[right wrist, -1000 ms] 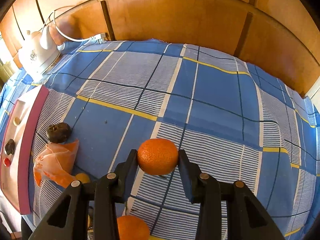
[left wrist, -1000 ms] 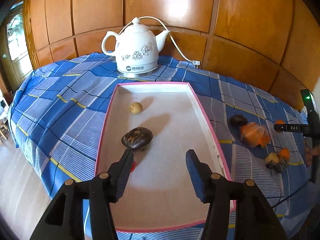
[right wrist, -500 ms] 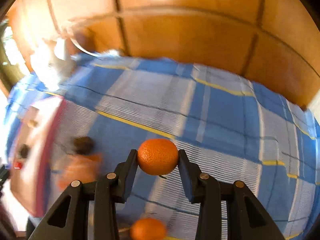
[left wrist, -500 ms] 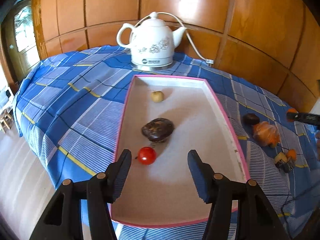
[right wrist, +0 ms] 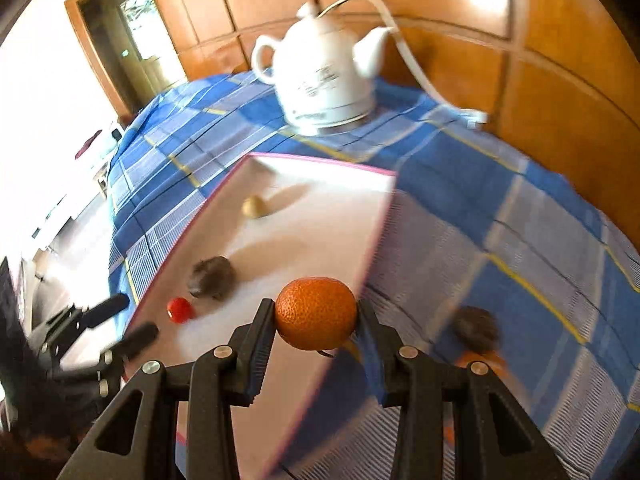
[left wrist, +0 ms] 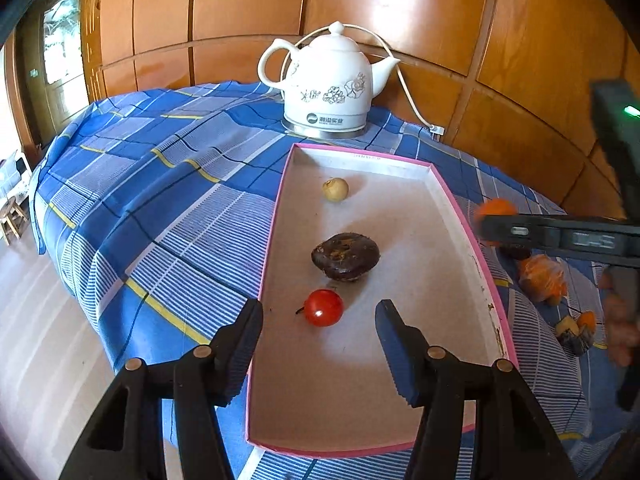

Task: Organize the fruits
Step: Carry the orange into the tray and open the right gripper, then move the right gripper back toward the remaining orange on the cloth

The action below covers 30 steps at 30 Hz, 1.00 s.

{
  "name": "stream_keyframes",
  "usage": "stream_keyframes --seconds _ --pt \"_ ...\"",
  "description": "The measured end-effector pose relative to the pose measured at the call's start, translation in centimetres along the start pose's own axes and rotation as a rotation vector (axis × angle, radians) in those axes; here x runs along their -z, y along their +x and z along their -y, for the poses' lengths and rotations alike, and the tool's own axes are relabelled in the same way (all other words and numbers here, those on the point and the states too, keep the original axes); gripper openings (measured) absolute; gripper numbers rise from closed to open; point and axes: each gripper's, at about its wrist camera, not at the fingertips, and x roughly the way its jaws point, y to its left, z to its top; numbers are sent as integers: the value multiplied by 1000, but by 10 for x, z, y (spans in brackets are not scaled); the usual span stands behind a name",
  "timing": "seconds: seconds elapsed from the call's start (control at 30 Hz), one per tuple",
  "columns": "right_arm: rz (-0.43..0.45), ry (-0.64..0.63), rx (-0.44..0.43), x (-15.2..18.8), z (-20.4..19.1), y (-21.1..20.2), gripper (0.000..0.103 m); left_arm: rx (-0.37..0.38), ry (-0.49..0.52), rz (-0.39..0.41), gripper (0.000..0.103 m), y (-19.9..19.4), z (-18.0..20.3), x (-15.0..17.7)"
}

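Step in hand, by my reading: carrying one more fruit to the tray. Right gripper (right wrist: 316, 314) clamped on an orange (right wrist: 316, 313), held in the air over the tray's (left wrist: 460, 208) right rim; view blurred, so exact height is unclear. Left gripper (left wrist: 318, 332) spread wide, holding nothing, poised over the tray's near end with the tomato (left wrist: 323, 307) just beyond its tips. In the tray already — a small pale fruit (left wrist: 335, 189), a dark lumpy fruit (left wrist: 345, 256), the tomato. Loose fruit (left wrist: 542, 278) lies on the cloth (left wrist: 160, 200) right of the tray. Kettle (left wrist: 328, 92) stands behind.

Next move likely needs the orange brought over bare tray floor, lowered, then released gently — it would roll.
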Motion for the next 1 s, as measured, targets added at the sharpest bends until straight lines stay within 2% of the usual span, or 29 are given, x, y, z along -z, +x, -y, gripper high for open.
stream_keyframes --seconds 0.13,0.27,0.5,1.0 --pt "-33 27 0 -16 -12 35 41 4 -5 2 59 0 -2 -1" --pt "-46 63 28 -23 -11 51 41 5 -9 2 59 0 -2 -1" --pt "13 128 7 -16 2 27 43 4 -4 1 59 0 1 0" --pt "66 133 65 47 19 -36 43 22 40 11 59 -6 15 2"
